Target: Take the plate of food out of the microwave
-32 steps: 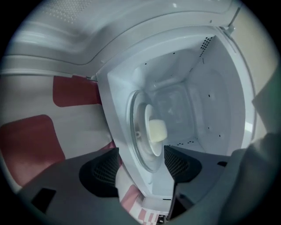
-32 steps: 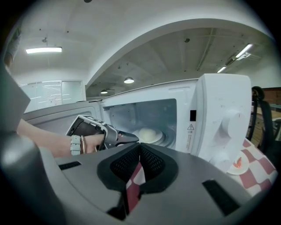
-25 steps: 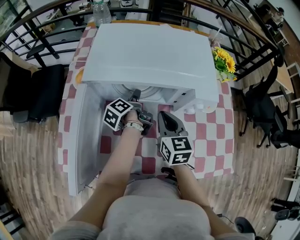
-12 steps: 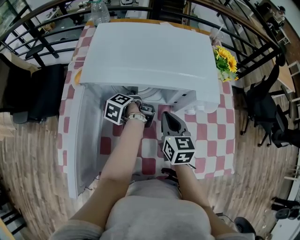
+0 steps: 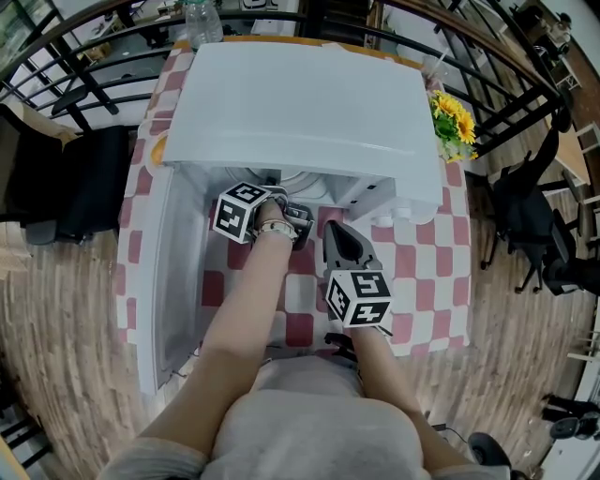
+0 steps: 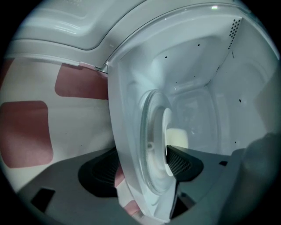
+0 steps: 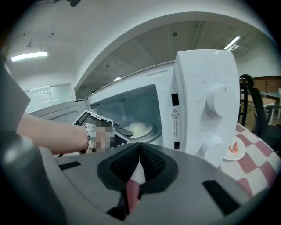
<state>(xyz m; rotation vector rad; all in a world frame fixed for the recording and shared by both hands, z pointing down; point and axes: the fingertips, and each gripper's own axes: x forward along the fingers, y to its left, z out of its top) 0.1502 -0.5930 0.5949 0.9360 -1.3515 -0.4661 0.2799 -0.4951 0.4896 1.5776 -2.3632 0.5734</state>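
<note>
The white microwave (image 5: 300, 103) stands on the checked table with its door (image 5: 173, 281) swung open to the left. Inside, a white plate (image 7: 139, 128) with pale food rests on the glass turntable (image 6: 151, 145). My left gripper (image 5: 281, 199) reaches into the cavity. Its jaws are opening and straddle the cavity's front sill and the turntable's rim (image 6: 140, 169), and one pad (image 6: 182, 165) lies by the plate's edge (image 6: 169, 147). No pad visibly presses on anything. My right gripper (image 5: 334, 232) hovers shut over the table in front of the microwave, its pads (image 7: 131, 165) together and holding nothing.
The control panel with two knobs (image 7: 215, 99) is on the microwave's right side. A small plate with red food (image 7: 235, 148) sits on the table beside it. Yellow flowers (image 5: 450, 122) stand at the table's right edge, a bottle (image 5: 202, 23) at the back, and a black chair (image 5: 75, 183) to the left.
My left gripper has pushed forward, deeper into the microwave's cavity. The right gripper has shifted only slightly and stays shut.
</note>
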